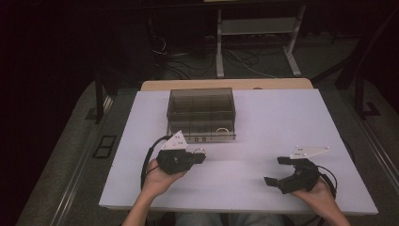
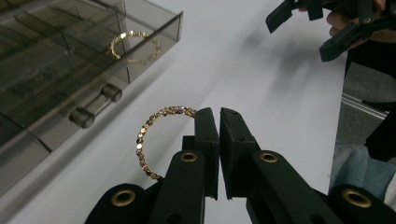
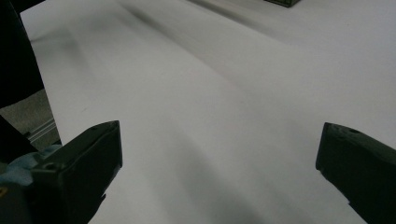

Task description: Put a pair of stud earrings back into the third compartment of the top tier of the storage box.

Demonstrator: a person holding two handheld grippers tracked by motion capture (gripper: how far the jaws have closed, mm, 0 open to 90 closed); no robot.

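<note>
My left gripper (image 1: 201, 156) (image 2: 219, 113) is shut on a gold beaded bracelet (image 2: 145, 135) (image 1: 199, 151), held just above the white table in front of a smoky transparent compartment box (image 1: 201, 109) (image 2: 56, 70). The ring sticks out to the left of the jaws in the left gripper view. A second gold bracelet (image 2: 133, 46) (image 1: 223, 130) lies inside the box near its front right corner. My right gripper (image 1: 275, 170) (image 3: 219, 154) rests open at the table's right front with nothing between its jaws.
The white table top (image 1: 282, 122) has its front edge close to both hands. The box has a bar handle (image 2: 95, 105) on its front face. Beyond the table are a wooden edge, cables and a metal frame on the floor.
</note>
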